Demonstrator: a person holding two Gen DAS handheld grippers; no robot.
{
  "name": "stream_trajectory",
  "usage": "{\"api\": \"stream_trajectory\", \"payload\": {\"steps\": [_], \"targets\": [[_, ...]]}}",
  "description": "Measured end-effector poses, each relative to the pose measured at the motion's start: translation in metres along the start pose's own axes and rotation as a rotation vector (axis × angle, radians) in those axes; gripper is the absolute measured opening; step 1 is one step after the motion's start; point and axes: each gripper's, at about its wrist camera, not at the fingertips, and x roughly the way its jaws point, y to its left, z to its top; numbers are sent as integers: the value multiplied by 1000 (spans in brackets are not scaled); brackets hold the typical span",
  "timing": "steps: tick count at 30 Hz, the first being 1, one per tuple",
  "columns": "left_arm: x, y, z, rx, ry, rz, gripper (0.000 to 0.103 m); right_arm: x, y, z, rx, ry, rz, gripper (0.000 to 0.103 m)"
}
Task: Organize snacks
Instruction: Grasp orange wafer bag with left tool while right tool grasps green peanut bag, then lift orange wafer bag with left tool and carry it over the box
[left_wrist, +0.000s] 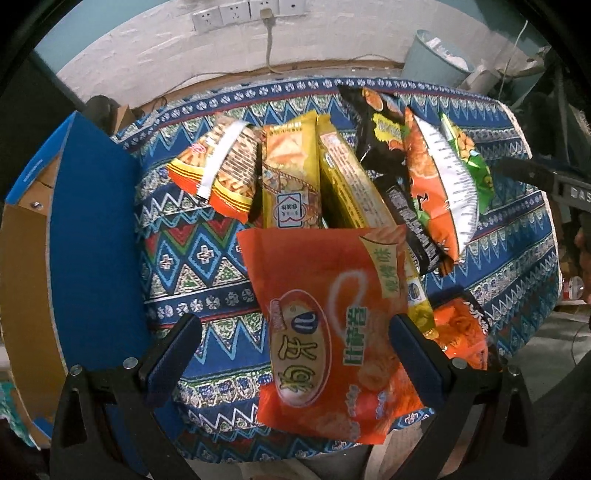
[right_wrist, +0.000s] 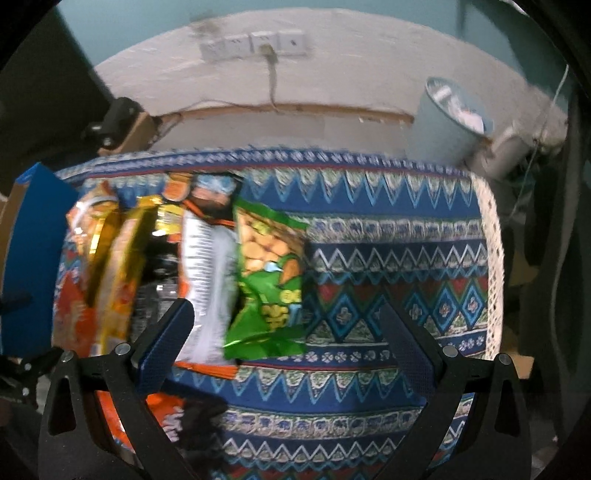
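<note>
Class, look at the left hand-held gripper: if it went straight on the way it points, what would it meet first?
Most likely the large orange snack bag, which lies on the patterned tablecloth between the open fingers of the left hand-held gripper; depth is hard to judge.

table: patterned cloth (left_wrist: 192, 254) | on it: snack packets (left_wrist: 328, 332), blue box (left_wrist: 92, 236)

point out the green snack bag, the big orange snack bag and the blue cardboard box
green snack bag (right_wrist: 271, 280), right wrist view, middle of its front
big orange snack bag (left_wrist: 325, 325), left wrist view, centre of its printed face
blue cardboard box (left_wrist: 96, 229), left wrist view, its blue flap
</note>
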Motion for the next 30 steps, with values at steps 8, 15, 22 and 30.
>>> {"api": "stream_trajectory", "payload": {"steps": [8,15,22,30], "targets": [[20,-3,6,5,41,-37,102,45,-2,2,-11,86,-5,100],[43,-2,11,-13,86,-100,102,72,-2,5,-4,137,-8,94],[55,19,8,-113,109,-259,74,84,-7,4,35,166,68,76],[41,30,5,-87,73,-203,38,74,3,-4,-25,167,44,50]]}}
